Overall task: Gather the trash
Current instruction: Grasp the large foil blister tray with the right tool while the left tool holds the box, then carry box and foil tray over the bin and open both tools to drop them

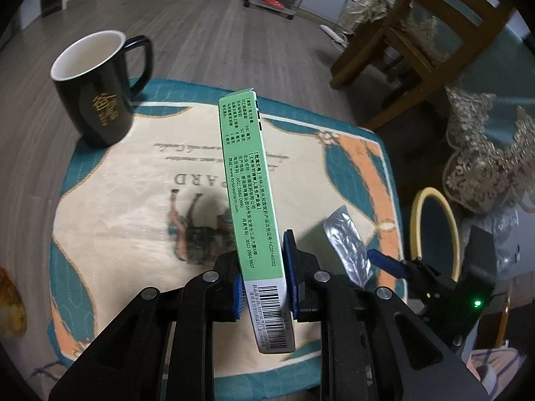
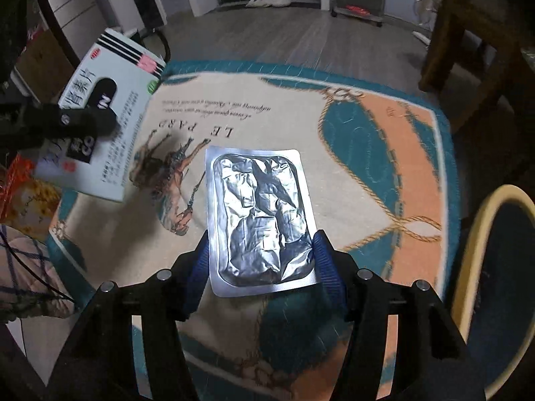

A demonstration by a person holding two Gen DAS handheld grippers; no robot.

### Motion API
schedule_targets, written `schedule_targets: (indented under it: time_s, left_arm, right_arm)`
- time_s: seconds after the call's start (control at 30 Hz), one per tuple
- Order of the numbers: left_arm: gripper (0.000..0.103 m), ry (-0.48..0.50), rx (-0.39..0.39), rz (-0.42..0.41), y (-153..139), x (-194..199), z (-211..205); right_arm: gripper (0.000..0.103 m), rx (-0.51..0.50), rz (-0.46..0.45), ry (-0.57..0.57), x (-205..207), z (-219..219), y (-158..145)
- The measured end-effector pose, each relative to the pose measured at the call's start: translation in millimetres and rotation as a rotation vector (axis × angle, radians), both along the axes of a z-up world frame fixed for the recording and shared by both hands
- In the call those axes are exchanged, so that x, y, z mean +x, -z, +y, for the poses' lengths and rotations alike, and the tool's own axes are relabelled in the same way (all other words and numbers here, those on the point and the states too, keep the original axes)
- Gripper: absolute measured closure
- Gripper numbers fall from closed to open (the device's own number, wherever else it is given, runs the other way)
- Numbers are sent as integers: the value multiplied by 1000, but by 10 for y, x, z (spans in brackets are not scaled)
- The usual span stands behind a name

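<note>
Grey wood-plank flooring (image 1: 200, 26) stretches back to a doorway, and in front of it a small counter carries a cream, teal and orange printed cloth (image 2: 367, 167) with a horse picture and lettering. On the far left corner of that cloth stands a black mug (image 1: 97, 90) with gold characters and a pale inside. The left gripper (image 1: 265, 287) has its blue-padded fingers (image 1: 290, 267) pinching a slim green-sided medicine box (image 1: 247, 180) near its barcode end, the box held edgewise above the cloth and pointing away from the camera. In the right wrist view the same box shows its white printed face at the left edge. The right gripper (image 2: 262, 260) has its fingers (image 2: 322, 254) closed against the two long edges of a crumpled silver blister pack (image 2: 260, 217), held flat over the middle of the cloth. A dark bin with a yellow rim (image 2: 485, 220) stands just off the counter's right side, near a wooden chair (image 1: 431, 33).
</note>
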State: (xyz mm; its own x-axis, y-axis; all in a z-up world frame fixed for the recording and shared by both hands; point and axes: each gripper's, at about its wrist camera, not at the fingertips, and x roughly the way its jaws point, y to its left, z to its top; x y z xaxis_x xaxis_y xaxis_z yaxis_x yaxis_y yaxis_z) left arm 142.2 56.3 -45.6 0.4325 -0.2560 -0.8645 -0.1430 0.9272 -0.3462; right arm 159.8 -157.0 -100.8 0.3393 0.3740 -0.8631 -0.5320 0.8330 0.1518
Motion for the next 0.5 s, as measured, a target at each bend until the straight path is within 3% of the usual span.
schedule_targets:
  time_s: [0.5]
  left_arm:
    - [82, 174, -48, -103, -382, -16, -850]
  right_arm:
    - [44, 102, -80, 210, -344, -902, -609]
